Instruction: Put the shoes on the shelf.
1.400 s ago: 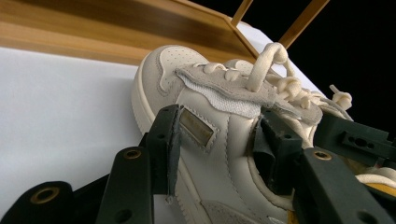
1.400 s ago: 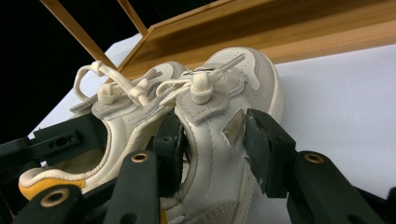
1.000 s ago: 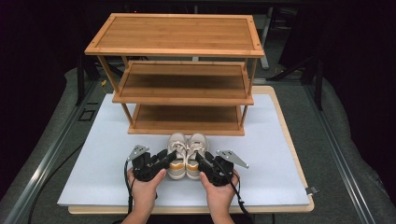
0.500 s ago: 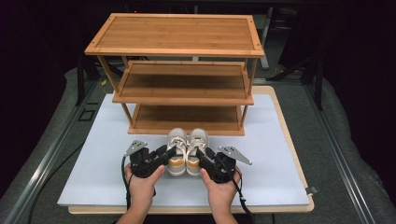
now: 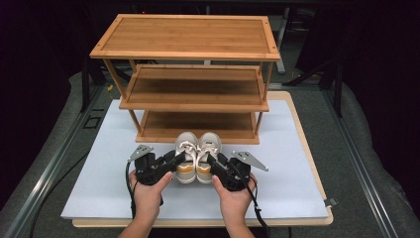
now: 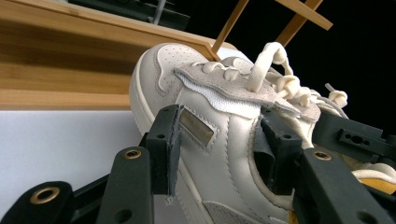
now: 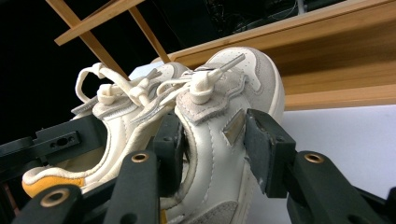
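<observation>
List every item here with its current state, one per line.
left shoe: laced, clamped by the left gripper.
right shoe: laced, clamped by the right gripper.
shoe rack: upright, all three shelves bare.
white mat: flat on the table.

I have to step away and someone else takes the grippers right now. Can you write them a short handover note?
Left gripper: shut on the left shoe, one jaw outside its wall, one in the opening.
Right gripper: shut on the right shoe in the same way.
Things: both shoes side by side, toes toward the wooden rack, just in front of its bottom shelf, over the white board.
Done: both shoes gripped.
Left: probably set the pair on a shelf, then release.
</observation>
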{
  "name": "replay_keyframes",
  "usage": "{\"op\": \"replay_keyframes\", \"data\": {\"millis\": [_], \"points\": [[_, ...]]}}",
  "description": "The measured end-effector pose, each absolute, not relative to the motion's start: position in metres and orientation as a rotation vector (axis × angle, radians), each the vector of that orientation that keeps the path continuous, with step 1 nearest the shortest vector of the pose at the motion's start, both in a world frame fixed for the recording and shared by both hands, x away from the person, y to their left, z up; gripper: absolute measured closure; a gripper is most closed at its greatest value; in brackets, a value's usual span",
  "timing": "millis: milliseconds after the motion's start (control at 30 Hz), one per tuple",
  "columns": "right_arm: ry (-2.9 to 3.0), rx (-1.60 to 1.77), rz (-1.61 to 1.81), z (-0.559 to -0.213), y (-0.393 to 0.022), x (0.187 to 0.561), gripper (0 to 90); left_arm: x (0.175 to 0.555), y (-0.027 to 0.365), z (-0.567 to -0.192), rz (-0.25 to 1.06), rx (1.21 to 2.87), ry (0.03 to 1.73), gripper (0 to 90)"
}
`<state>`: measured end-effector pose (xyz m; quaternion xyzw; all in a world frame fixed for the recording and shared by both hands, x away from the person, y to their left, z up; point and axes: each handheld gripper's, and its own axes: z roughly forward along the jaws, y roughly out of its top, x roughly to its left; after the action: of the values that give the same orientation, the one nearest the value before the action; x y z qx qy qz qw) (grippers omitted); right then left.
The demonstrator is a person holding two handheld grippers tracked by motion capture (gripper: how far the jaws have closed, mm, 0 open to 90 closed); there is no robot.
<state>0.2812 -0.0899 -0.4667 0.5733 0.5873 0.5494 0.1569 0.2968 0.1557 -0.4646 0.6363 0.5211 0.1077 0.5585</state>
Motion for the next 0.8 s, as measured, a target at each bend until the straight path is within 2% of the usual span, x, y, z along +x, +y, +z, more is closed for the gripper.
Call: {"op": "replay_keyframes", "data": {"millis": [800], "points": [[1.658,1.611,1.565,-0.435,-0.091,0.288,58.2,0.306,0.155,-0.434,0.265,1.480,1.197,54.9]]}}
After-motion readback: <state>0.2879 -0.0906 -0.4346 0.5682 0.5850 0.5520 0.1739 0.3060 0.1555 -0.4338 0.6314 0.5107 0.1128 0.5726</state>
